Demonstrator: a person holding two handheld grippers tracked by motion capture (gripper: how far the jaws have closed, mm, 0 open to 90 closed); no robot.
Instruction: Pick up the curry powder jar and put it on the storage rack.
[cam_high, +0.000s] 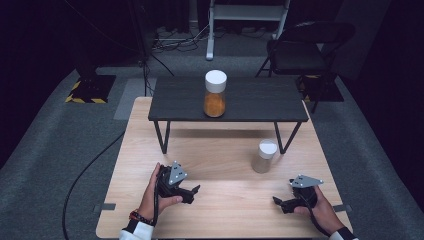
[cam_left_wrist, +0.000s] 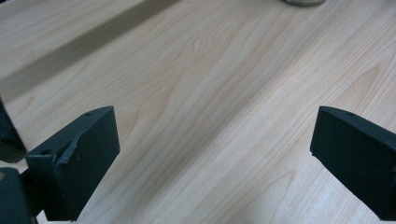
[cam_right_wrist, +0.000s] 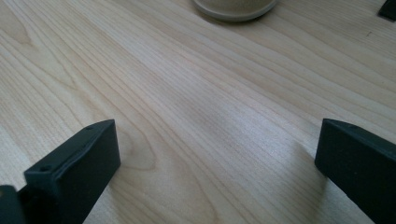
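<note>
Item: pale jar (cam_high: 263, 156), white-lidded, with beige contents, stood upright on the light wooden table (cam_high: 220, 210), in front of the small dark raised shelf (cam_high: 250, 102) and toward your right side; it was the nearest thing to both of your claws and so, by judgement, the thing the work was about. Item: second jar (cam_high: 215, 93), white lid, orange contents, stood upright on the dark shelf, well apart from both claws and from the pale jar. Item: left claw (cam_high: 195, 189), held in your left hand (cam_high: 159, 192) low over the table, pointed toward the pale jar, jaws spread wide with bare wood between them; the left gripper view showed the jar's base (cam_left_wrist: 306, 2) at the top edge, so nothing was gripped. Item: right claw (cam_high: 276, 201), held in your right hand (cam_high: 320, 205) near the table's front right, pointed inward to the left, jaws likewise wide with nothing between them; the right gripper view showed the jar's foot (cam_right_wrist: 235, 9) ahead of it. Remark: you seemed to keep both claws low, open and angled toward the pale jar as a ready stance, one from each side, apart from it. Whether the jar belonged on the shelf beside the orange one could only be guessed.
</note>
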